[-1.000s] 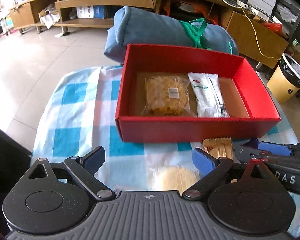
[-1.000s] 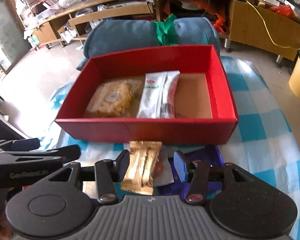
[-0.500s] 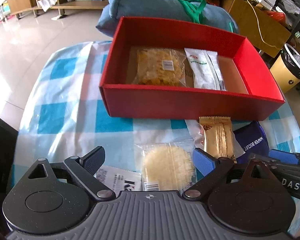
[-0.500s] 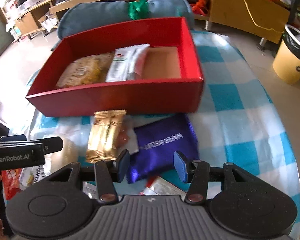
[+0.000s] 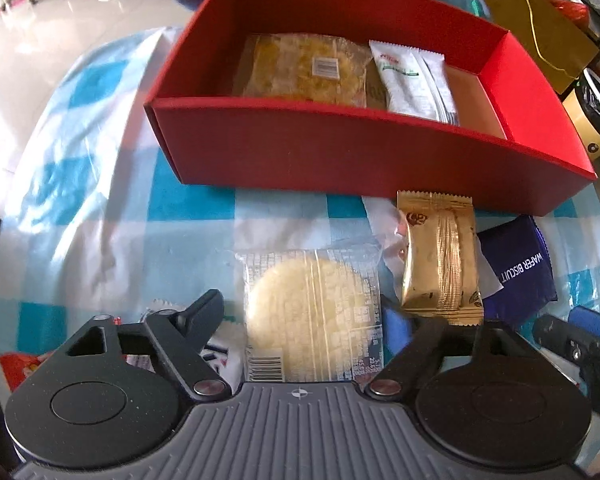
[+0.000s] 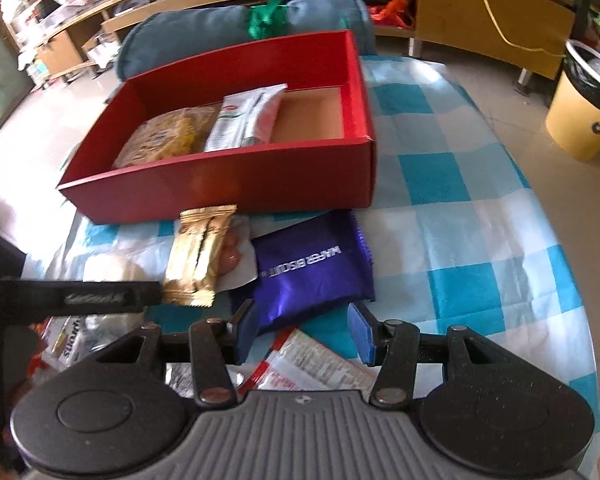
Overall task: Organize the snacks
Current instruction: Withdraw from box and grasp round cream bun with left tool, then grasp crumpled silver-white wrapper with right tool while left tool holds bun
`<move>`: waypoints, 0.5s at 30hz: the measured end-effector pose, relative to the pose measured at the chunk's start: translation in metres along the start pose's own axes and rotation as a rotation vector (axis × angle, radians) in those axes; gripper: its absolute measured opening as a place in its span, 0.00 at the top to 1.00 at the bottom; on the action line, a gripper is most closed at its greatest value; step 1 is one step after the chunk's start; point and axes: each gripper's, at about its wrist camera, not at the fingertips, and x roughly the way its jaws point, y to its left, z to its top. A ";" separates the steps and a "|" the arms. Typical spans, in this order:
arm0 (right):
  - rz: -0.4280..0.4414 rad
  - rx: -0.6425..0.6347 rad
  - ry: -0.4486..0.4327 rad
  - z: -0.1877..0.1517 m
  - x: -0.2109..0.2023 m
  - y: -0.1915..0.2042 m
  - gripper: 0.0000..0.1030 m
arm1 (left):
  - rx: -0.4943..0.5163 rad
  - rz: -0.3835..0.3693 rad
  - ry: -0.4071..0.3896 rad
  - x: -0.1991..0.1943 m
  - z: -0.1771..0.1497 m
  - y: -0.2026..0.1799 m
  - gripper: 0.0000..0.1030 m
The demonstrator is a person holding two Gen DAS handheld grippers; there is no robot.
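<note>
Both grippers are sitting lower and closer over the loose snacks than a second ago, and the red box [image 5: 340, 148] is now filling the upper view. Left gripper [image 5: 308, 320] has just been closing its jaws around the clear-wrapped round rice cracker [image 5: 304, 316]; the pads are flanking the packet, though contact cannot be told. That packet is lying flat between the fingers, its long axis running straight ahead toward the box. Just right of it, the gold bar [image 5: 440, 256] is pointing the same way, one end nearly touching the box wall. Right gripper [image 6: 304, 332] is hanging spread and empty just short of the purple wafer packet [image 6: 312, 268], which is lying slanted ahead of the fingers, on the checked cloth [image 6: 460, 240].
</note>
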 end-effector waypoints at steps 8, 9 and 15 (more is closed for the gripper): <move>0.109 -0.131 0.031 -0.012 -0.005 0.021 0.57 | 0.032 -0.034 0.022 -0.010 -0.001 0.004 0.35; 0.126 -0.155 0.039 -0.015 -0.004 0.025 0.57 | 0.033 -0.038 0.021 -0.014 -0.002 0.007 0.35; 0.237 -0.305 0.086 -0.022 0.010 0.056 0.57 | 0.011 -0.080 0.003 -0.026 0.005 0.016 0.36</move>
